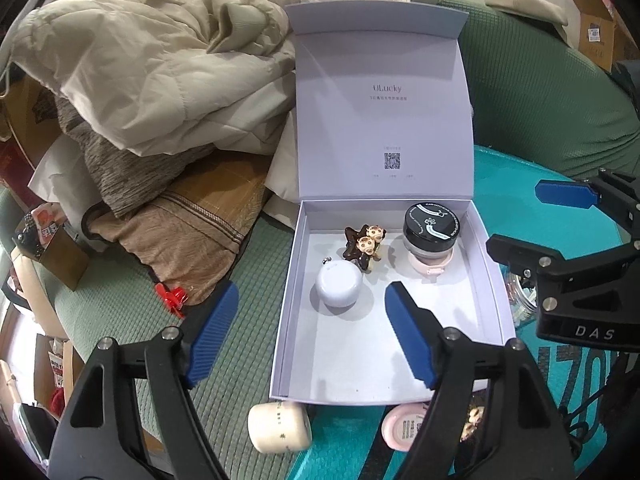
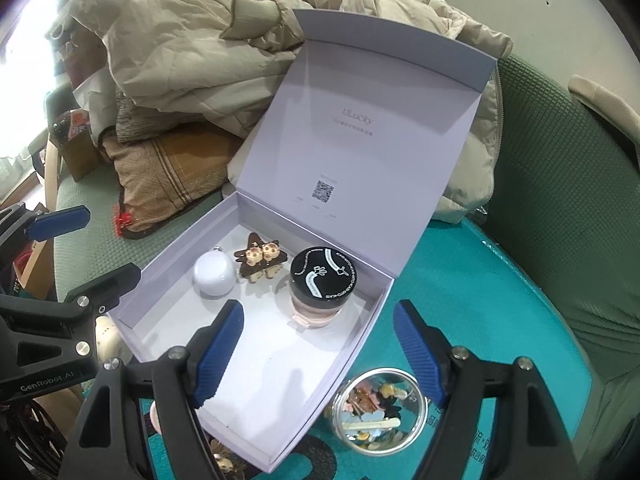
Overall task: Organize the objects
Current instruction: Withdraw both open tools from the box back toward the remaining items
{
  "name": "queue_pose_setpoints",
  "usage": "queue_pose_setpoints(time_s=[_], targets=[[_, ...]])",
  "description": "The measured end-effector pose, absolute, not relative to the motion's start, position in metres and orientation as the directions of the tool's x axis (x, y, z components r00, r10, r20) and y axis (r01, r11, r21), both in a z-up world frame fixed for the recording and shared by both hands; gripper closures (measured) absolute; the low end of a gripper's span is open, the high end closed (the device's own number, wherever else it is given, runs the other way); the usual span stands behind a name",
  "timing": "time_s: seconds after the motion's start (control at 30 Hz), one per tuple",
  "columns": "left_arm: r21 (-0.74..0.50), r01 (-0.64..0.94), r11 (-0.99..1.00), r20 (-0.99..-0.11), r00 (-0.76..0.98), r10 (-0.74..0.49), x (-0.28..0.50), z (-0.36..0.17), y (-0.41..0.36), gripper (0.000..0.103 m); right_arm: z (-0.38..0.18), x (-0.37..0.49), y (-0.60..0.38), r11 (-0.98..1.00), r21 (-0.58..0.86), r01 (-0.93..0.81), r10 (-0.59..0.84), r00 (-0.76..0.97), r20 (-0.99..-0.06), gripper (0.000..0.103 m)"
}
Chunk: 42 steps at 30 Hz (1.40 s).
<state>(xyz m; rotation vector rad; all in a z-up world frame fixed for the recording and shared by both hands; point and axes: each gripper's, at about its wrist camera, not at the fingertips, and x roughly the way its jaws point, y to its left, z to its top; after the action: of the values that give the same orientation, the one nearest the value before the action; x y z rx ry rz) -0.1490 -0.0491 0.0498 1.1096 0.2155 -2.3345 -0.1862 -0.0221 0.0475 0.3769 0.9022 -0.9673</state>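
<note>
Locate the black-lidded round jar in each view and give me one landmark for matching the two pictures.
Left wrist view: the black-lidded round jar sits in the far right corner of the open lavender cardboard box, right of the brown star-shaped hair clip.
Right wrist view: the jar is near picture centre, again at the box's far right, right of the clip.
Shared landmark: the QR code on the raised lid.

The open box (image 1: 486,280) lies ahead of the left claw (image 1: 310,300), its lid (image 1: 384,120) standing up at the far side. In it, along the far wall: a round case (image 1: 339,289), then a clip (image 1: 364,246), then a jar (image 1: 431,229) resting on what may be a compact. Near the right claw (image 2: 318,326), outside the box, stands a tub (image 2: 378,410) of small items. A bottle (image 1: 278,426) lies under the left claw, against the box's near wall.
</note>
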Motion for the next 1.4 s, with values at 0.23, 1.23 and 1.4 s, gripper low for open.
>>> queue_pose_setpoints(time_s=[0.23,1.23,1.4], targets=[[0.086,0.540,-0.837,-0.744,-0.525,-0.414,-0.130,0.057,-0.045,0.025,0.052,-0.186,-0.003,0.545,-0.090,0.833,-0.547,0.272,-0.792,0.025],[0.064,0.580,-0.812,-0.753,-0.505,-0.420,-0.059,0.039,-0.009,0.024,0.034,-0.188,0.078,0.607,-0.037,0.794,-0.492,0.339,-0.802,0.025],[0.049,0.588,-0.807,-0.764,-0.499,-0.410,-0.049,0.031,-0.003,0.024,0.025,-0.190,0.090,0.617,-0.025,0.787,-0.473,0.346,-0.810,0.025]])
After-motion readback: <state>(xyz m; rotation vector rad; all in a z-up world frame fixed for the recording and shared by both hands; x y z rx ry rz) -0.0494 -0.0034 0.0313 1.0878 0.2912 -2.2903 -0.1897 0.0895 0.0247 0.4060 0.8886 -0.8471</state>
